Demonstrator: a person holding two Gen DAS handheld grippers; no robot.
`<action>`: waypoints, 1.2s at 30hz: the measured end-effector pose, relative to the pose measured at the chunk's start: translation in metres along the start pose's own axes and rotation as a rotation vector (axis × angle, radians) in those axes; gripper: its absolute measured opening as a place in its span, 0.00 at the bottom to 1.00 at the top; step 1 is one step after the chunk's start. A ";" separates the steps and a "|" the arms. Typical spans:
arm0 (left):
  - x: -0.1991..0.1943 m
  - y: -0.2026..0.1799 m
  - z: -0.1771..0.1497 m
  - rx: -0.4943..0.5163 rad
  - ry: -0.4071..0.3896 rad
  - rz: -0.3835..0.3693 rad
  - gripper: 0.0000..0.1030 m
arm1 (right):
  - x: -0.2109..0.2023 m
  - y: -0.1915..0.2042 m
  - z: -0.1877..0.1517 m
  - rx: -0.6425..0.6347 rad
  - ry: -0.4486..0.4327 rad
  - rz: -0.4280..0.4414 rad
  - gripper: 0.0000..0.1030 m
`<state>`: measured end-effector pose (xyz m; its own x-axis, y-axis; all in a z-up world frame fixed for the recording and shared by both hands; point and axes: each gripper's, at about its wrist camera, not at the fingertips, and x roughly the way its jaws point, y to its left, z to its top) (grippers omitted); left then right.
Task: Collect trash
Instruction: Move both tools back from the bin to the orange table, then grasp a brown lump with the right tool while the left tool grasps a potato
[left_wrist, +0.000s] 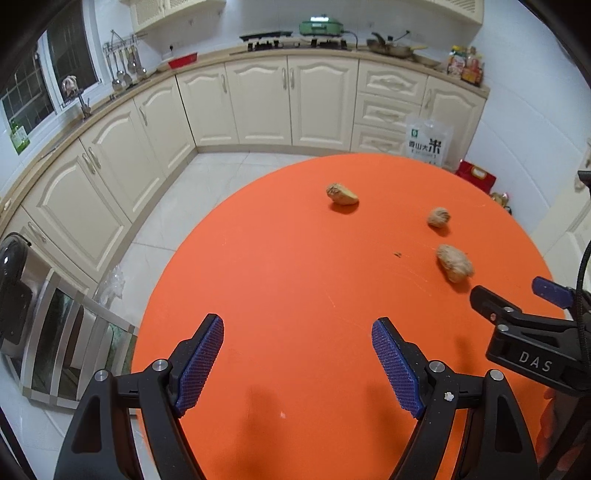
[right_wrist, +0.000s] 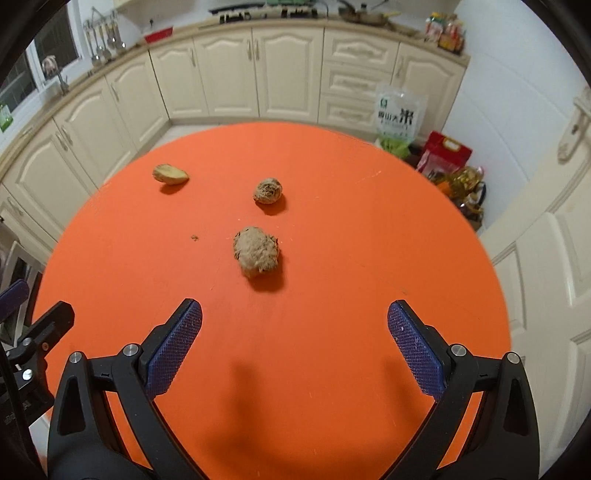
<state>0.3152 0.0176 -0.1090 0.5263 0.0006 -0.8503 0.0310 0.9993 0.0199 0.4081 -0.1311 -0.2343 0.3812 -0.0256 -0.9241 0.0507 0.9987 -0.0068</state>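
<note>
Three brownish crumpled lumps of trash lie on a round orange table (left_wrist: 277, 295). The nearest lump (right_wrist: 255, 251) (left_wrist: 455, 263) lies just ahead of my right gripper (right_wrist: 294, 332), which is open and empty above the table. A smaller round lump (right_wrist: 268, 190) (left_wrist: 439, 217) lies beyond it. A pale oblong lump (right_wrist: 170, 174) (left_wrist: 341, 194) lies at the far left. My left gripper (left_wrist: 297, 347) is open and empty over the table's near part. The right gripper also shows in the left wrist view (left_wrist: 517, 299).
A small brown crumb (right_wrist: 194, 237) lies on the table (right_wrist: 332, 221). Cream kitchen cabinets (left_wrist: 258, 107) curve round the far side. A rice bag (left_wrist: 428, 142) and red packages (right_wrist: 445, 155) stand on the floor at the right. A white door (right_wrist: 546, 240) is at the far right.
</note>
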 end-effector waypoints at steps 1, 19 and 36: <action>0.007 -0.001 0.007 0.000 0.008 -0.004 0.77 | 0.005 0.002 0.003 -0.010 0.009 0.005 0.94; 0.134 -0.011 0.144 -0.019 0.080 -0.057 0.77 | 0.049 -0.014 0.028 -0.018 0.089 0.057 0.29; 0.237 -0.077 0.201 0.107 0.064 -0.036 0.77 | 0.067 -0.050 0.062 -0.007 0.096 0.032 0.29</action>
<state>0.6083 -0.0661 -0.2069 0.4678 -0.0295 -0.8833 0.1415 0.9890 0.0420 0.4881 -0.1857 -0.2725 0.2925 0.0106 -0.9562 0.0333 0.9992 0.0212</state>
